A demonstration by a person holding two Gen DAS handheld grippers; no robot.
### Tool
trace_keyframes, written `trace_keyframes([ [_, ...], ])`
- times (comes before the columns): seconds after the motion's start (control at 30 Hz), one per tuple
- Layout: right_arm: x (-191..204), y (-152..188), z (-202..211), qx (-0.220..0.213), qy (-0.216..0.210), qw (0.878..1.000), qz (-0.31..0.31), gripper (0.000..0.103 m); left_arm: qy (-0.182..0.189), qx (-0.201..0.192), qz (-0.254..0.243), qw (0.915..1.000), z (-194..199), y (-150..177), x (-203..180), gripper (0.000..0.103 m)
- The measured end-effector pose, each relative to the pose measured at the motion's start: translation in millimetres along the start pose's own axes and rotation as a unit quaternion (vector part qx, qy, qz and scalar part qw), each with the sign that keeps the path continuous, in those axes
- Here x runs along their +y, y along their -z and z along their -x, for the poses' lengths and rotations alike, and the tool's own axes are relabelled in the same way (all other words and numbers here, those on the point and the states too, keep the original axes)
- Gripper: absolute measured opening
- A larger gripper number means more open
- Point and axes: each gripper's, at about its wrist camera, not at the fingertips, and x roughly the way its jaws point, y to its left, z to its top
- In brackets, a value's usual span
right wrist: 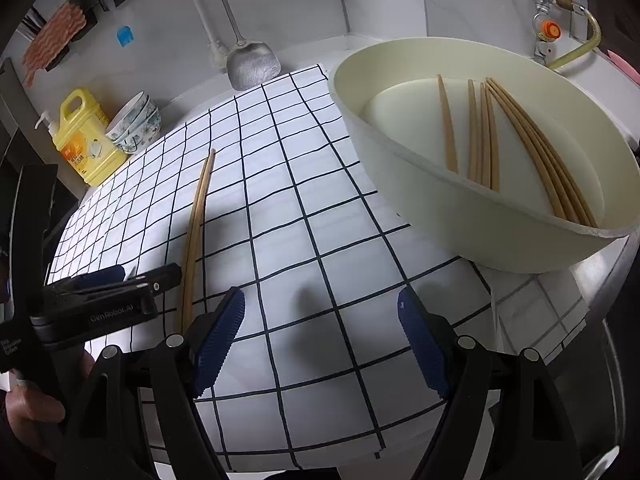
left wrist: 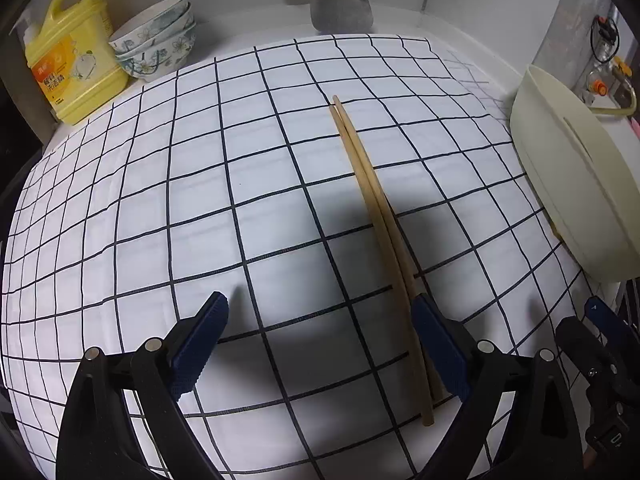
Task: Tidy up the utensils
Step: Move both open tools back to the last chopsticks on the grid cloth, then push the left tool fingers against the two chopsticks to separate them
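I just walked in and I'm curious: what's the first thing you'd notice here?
Probably the pair of wooden chopsticks lying side by side on the checked cloth, just inside the open left gripper's right finger. Next, the big cream basin at the cloth's right edge, already holding more chopsticks, and the bright yellow detergent jug at the back left.

"GenRobot.AI" on left tool (right wrist: pixel 100 312)

A yellow detergent jug (left wrist: pixel 74 54) stands at the far left corner of the checked cloth (left wrist: pixel 200 200); stacked floral bowls (left wrist: pixel 156 38) sit just beside the jug; a metal spatula (left wrist: pixel 340 4) leans beyond the cloth's far edge
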Motion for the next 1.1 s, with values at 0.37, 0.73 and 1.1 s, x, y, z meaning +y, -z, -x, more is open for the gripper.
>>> trace_keyframes([
  [0.37, 2, -2, 0, -0.002, 0.0, 1.0, 0.0, 0.075, -0.016, 0.007, -0.006, 0.9998, -4, -2, 2, 0.094],
  [0.73, 3, -5, 2, -0.007, 0.001, 1.0, -0.001, 0.075, -0.032, 0.008, -0.004, 0.9994, -7, -3, 16, 0.095],
  [1.1, 19, -4, -5, -0.001, -0.011, 1.0, 0.016, 0.075, -0.054, -0.002, 0.028, 0.9981, -10, -7, 59, 0.095],
])
